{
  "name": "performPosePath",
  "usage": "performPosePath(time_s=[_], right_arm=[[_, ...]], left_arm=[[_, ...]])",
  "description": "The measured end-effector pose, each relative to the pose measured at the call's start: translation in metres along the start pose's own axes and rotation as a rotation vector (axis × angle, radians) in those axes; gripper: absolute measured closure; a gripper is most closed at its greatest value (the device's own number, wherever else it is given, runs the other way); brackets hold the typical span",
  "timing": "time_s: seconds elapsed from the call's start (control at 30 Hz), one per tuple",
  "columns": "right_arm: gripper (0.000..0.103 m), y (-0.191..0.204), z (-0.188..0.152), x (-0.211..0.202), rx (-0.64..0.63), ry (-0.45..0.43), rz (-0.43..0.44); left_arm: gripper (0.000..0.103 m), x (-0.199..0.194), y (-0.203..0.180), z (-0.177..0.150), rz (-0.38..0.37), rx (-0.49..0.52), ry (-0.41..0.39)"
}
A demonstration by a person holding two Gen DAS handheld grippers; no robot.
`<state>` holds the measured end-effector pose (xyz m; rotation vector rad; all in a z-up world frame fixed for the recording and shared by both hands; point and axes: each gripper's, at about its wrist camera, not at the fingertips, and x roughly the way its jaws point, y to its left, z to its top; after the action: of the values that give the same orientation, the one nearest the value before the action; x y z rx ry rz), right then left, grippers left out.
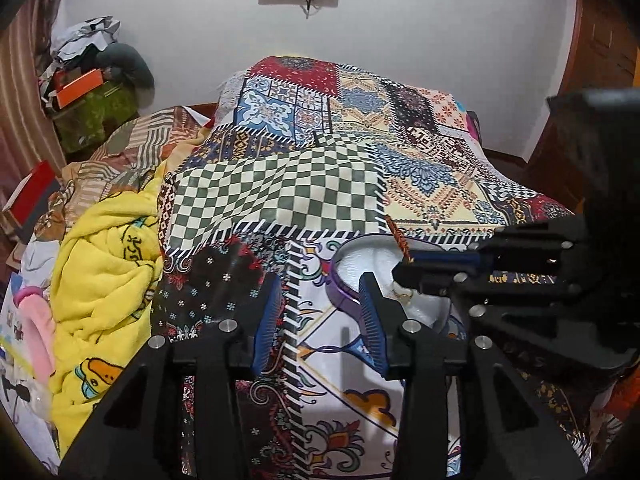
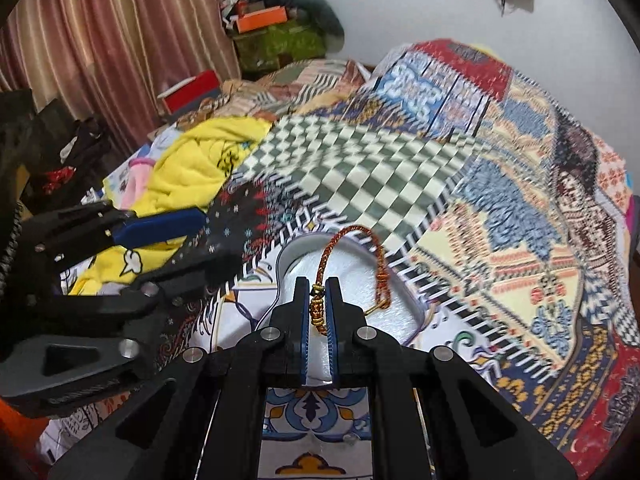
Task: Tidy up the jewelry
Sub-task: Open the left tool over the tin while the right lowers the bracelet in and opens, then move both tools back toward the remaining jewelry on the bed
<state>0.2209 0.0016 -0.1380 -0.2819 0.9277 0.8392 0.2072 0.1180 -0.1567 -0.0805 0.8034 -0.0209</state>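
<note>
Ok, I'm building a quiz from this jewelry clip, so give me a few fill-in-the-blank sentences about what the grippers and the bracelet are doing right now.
1. The braided bracelet is pinched by the ____ gripper.
2. The left gripper is ____ and holds nothing.
3. The bracelet hangs over a white-lined box with a ____ rim.
4. The folded blanket on the bed is ____.

Missing words: right; open; purple; yellow

Orange braided bracelet (image 2: 354,248) looped above white-lined purple box (image 2: 288,256)
</note>
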Motion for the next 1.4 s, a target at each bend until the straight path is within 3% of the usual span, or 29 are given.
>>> performPosePath(time_s=[0.27,0.43,0.53,0.6,0.63,1.0,1.4], right_arm=[[0.096,0.000,-0.004,0.007,-0.010,0.041,0.039],[0.096,0.004,-0.005,0.006,-0.032,0.053,0.018],[0.081,0.003,-0.006,0.004,-0.027,0.055,-0.005],[0.064,0.003,-0.007,-0.002,-0.027,0.036,-0.022],[0.063,0.003,-0.007,-0.006,-0.030,0.023,-0.036],[0.062,-0.009,-0.017,-0.050,-0.008,-0.045,-0.125],[0.062,-0.037,-0.060,-0.100,0.104,-0.071,-0.219]], left_arm=[[0.064,0.001,0.004,-0.003,0.003,-0.005,0.002],[0.064,-0.002,0.000,-0.003,0.000,0.001,-0.004],[0.064,-0.005,-0.002,-0.002,-0.001,0.003,-0.008],[0.064,-0.008,-0.003,-0.002,-0.002,0.003,-0.011],[0.063,-0.010,-0.004,-0.002,-0.001,0.004,-0.014],[0.062,-0.041,-0.015,-0.004,-0.003,0.012,-0.048],[0.057,-0.062,-0.051,-0.023,-0.038,0.052,-0.027]])
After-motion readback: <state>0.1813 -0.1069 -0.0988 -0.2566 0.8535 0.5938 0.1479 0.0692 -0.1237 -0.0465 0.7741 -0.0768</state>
